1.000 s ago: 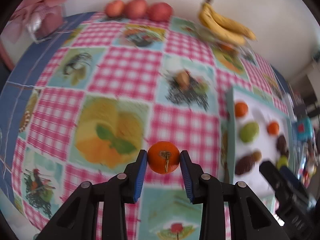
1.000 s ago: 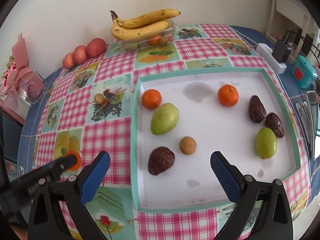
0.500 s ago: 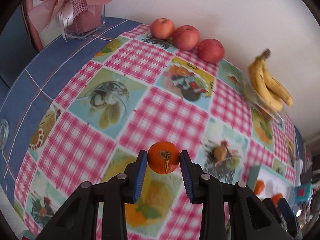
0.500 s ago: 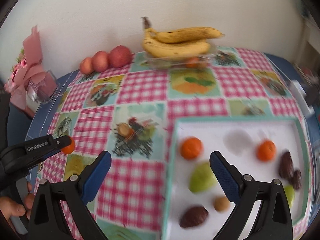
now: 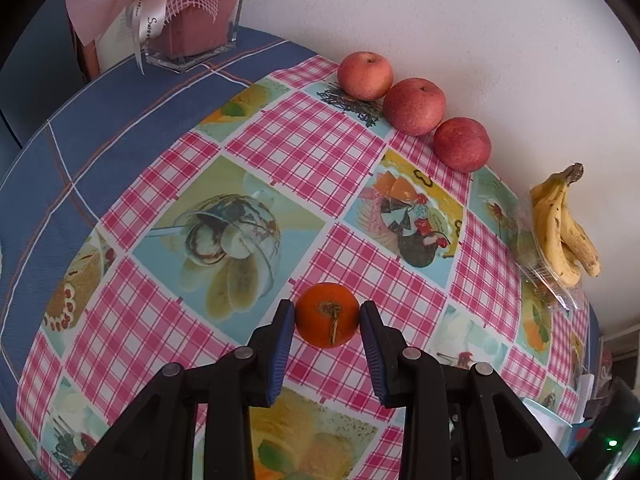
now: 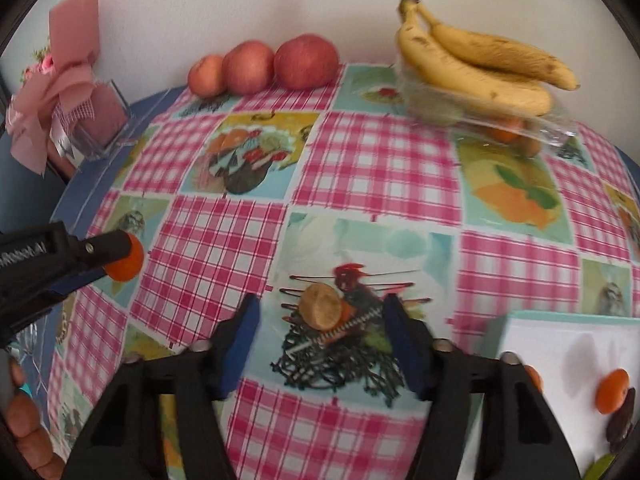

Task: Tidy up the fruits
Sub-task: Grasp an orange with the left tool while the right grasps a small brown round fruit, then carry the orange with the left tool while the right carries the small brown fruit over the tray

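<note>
My left gripper (image 5: 327, 322) is shut on an orange tangerine (image 5: 327, 315), stem end toward the camera, held above the checked tablecloth. The right wrist view shows that same tangerine (image 6: 126, 258) and left gripper (image 6: 114, 254) at the left edge. My right gripper (image 6: 322, 322) is open, its blue fingers either side of a small round brown fruit (image 6: 321, 306) lying on the cloth. Three red apples (image 5: 414, 106) line the wall, also apples (image 6: 264, 65). Bananas (image 5: 564, 228) rest on a clear box, also bananas (image 6: 476, 64).
A white tray with a teal rim (image 6: 560, 344) holds a tangerine (image 6: 611, 391) and dark fruit at the right wrist view's lower right. A pink-ribboned glass box (image 5: 188, 12) stands on the blue cloth at the back left. A hand (image 6: 24, 428) grips the left tool.
Both grippers have swung left and forward, away from the tray toward the wall. The right gripper now straddles the small brown fruit. The tangerine stays clamped in the left one.
</note>
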